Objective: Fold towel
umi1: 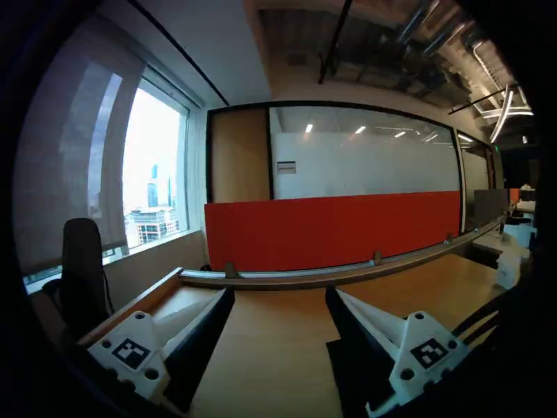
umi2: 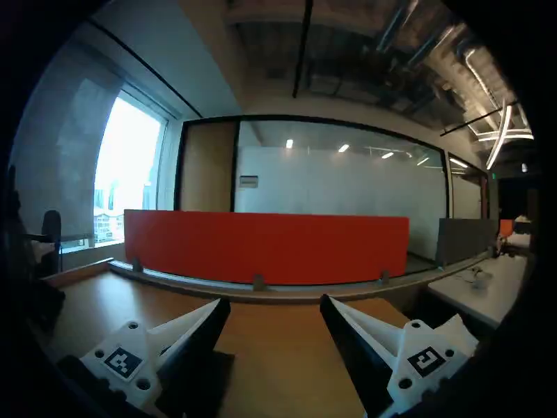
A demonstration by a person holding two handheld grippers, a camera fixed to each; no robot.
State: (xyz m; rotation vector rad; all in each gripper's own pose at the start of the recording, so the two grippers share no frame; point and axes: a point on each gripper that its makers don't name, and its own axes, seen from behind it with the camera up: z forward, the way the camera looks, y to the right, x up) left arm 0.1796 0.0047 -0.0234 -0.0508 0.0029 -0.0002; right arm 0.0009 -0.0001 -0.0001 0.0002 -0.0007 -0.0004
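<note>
A: State of the tongs, pls?

B: On the left gripper point(umi1: 279, 290) the two fingers stand wide apart w/ nothing btw. them. Only the bare wood desk point(umi1: 278, 362) is seen there, in the lower centre. The right gripper point(umi2: 274, 299) is the same: fingers spread, holding nothing.

A: And the towel, where is it?

B: I cannot tell its pos. Both cameras look level across the desk to the red partition point(umi1: 334, 230) in the middle of the frame, w/ a window point(umi1: 153, 174) at the upper left.

A: How will it handle, in your opinion?

B: I judge it as a usual towel: light, soft, limp, not fragile, not slippery. It probably sags when lifted. So better to take two neighbouring corners, one per gripper, pinch close to the edge and keep it stretched.

A: Containers?

B: None I can name w/ certainty. At the right edge, on a white desk point(umi2: 487, 285), there are small items, too small to tell.
</note>
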